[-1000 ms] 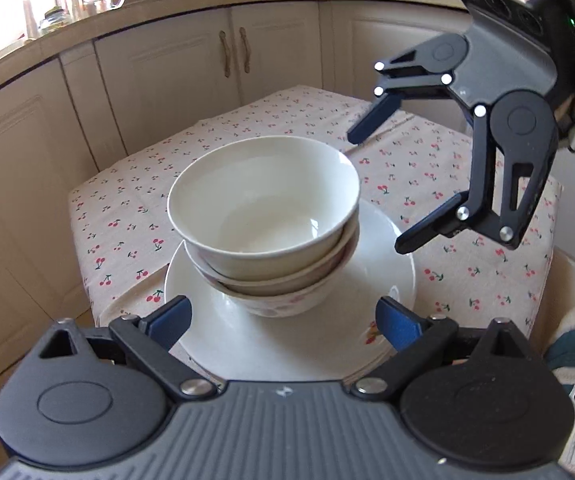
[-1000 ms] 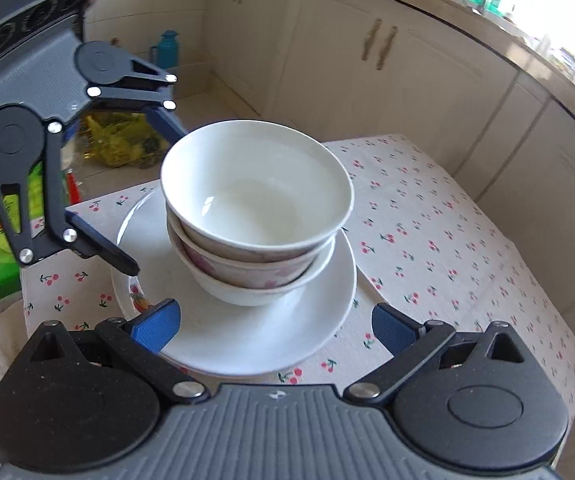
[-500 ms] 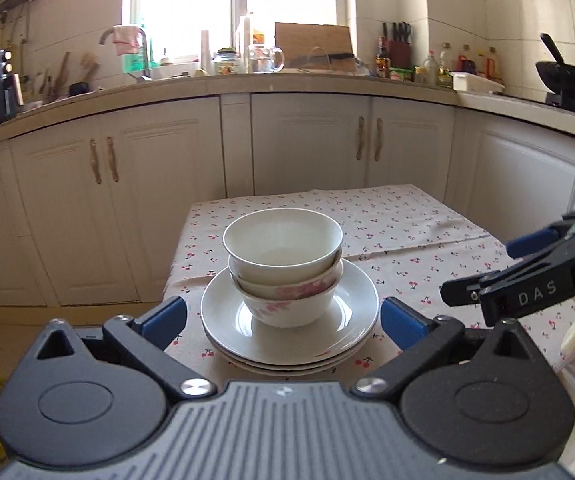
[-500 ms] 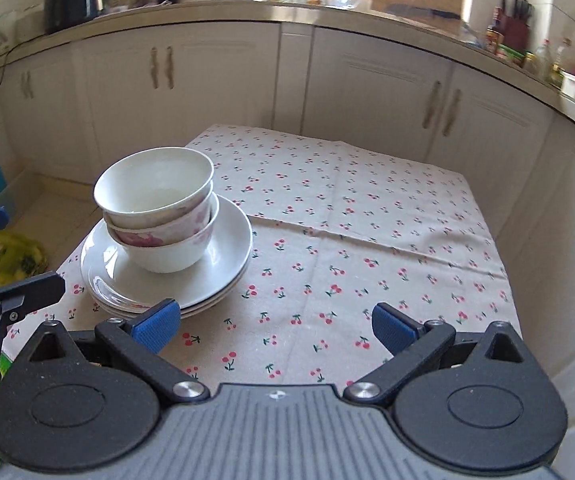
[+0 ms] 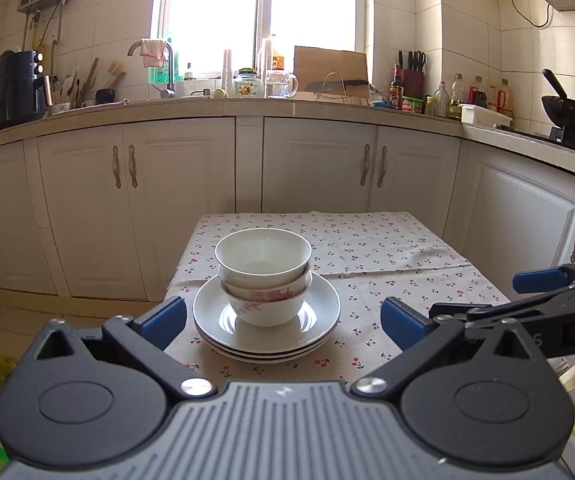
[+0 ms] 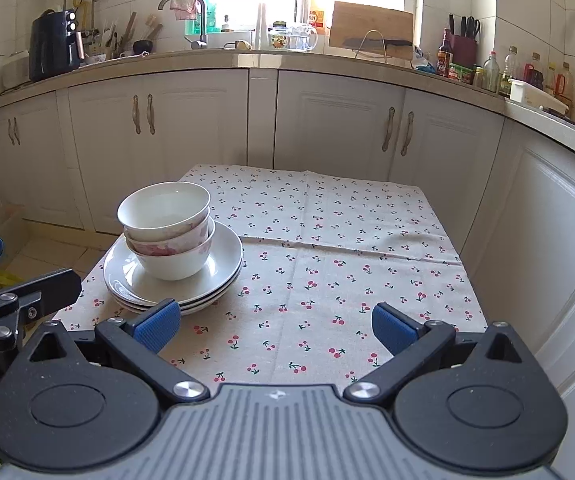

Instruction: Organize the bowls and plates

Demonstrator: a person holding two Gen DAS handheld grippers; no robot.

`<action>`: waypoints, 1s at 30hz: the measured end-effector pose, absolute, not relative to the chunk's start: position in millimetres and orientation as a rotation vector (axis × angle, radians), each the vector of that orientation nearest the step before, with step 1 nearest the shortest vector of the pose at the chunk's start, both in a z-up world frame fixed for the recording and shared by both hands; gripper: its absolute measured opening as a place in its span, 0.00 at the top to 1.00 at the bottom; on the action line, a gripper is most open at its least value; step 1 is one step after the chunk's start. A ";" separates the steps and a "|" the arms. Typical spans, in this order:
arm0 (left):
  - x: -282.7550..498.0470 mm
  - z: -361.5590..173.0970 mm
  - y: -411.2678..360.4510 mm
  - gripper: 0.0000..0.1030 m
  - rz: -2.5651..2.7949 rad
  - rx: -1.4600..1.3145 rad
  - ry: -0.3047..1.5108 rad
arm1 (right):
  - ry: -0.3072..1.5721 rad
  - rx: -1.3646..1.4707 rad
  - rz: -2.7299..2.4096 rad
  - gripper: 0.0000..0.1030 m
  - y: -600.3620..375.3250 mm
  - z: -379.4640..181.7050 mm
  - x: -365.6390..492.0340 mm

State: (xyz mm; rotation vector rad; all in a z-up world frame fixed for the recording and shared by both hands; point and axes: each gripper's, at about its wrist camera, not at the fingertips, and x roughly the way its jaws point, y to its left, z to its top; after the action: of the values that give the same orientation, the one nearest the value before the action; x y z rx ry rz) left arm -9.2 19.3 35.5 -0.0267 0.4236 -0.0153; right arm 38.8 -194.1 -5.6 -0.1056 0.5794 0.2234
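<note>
Your left gripper has just been opening and now gapes wide with nothing between its jaws; your right gripper also stands wide and empty. The bowls, nested, sit on the stack of plates, at the near left part of the cherry-print tablecloth, clear of both grippers.

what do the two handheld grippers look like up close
Both match: the left gripper and right gripper have a grey ribbed body with a small lightning-bolt mark, two round black hinge housings, black linkage arms with silver bolts, and ridged blue fingertip pads. White lettering shows on the sides, only partly readable. No cables or sleeves are visible.
</note>
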 end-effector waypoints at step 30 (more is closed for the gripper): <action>-14.2 38.3 18.4 0.01 -0.036 -0.052 0.429 | 0.525 -0.114 0.184 0.00 -192.6 1.4 25.1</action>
State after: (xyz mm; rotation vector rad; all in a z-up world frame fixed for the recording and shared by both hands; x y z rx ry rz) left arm -14.2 18.4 38.3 -0.0520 0.4287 -0.0361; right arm 25.1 -192.6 1.4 -0.1143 0.5250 0.1842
